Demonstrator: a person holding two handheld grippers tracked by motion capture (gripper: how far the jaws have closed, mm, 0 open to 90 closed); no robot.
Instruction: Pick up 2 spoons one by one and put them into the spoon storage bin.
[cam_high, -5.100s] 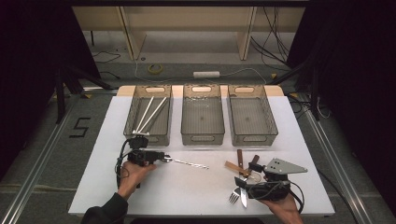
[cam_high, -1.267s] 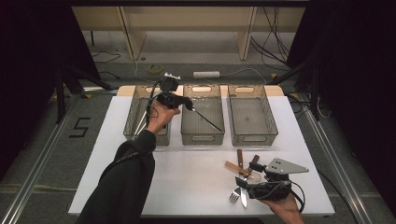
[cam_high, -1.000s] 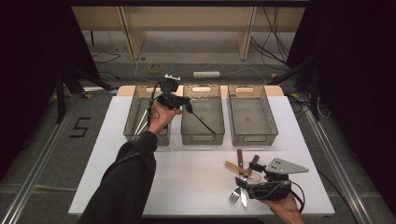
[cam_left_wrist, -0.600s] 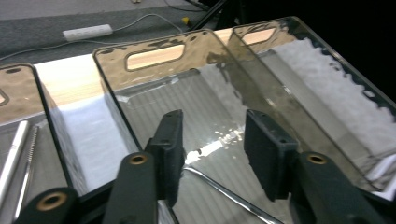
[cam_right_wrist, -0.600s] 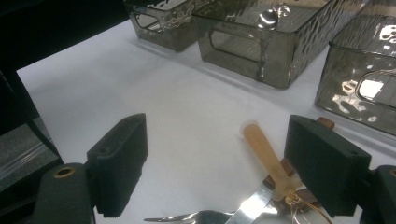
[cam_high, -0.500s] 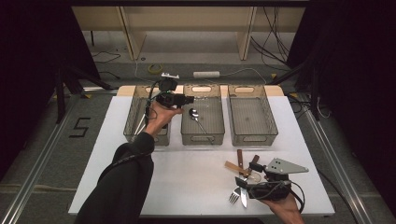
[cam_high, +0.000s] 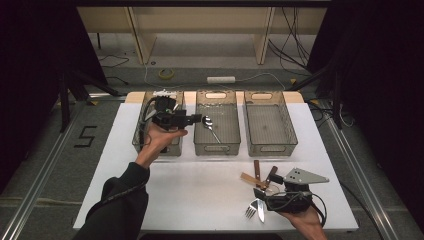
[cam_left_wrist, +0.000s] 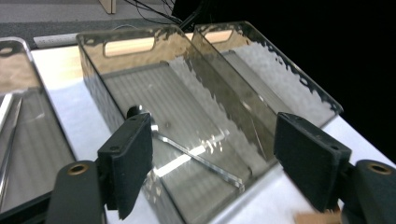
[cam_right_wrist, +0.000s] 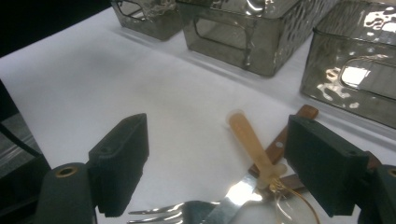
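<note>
Nearest us at five o'clock, our right gripper (cam_high: 261, 196) hovers with jaws wide over the cutlery pile (cam_high: 260, 190); we count one fork (cam_high: 251, 210) there. Farther, three bins (cam_high: 268, 119) stand in a row. At eleven o'clock our left gripper (cam_high: 196, 119), jaws just opened and empty, hangs beside the middle bin (cam_high: 217, 146), where one spoon (cam_high: 210, 125) lies.

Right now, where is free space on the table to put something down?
The white table is bare between the three bins and its near edge, left of the cutlery pile. The right bin is empty; the middle bin holds one spoon. It is crowded near the right gripper.
</note>
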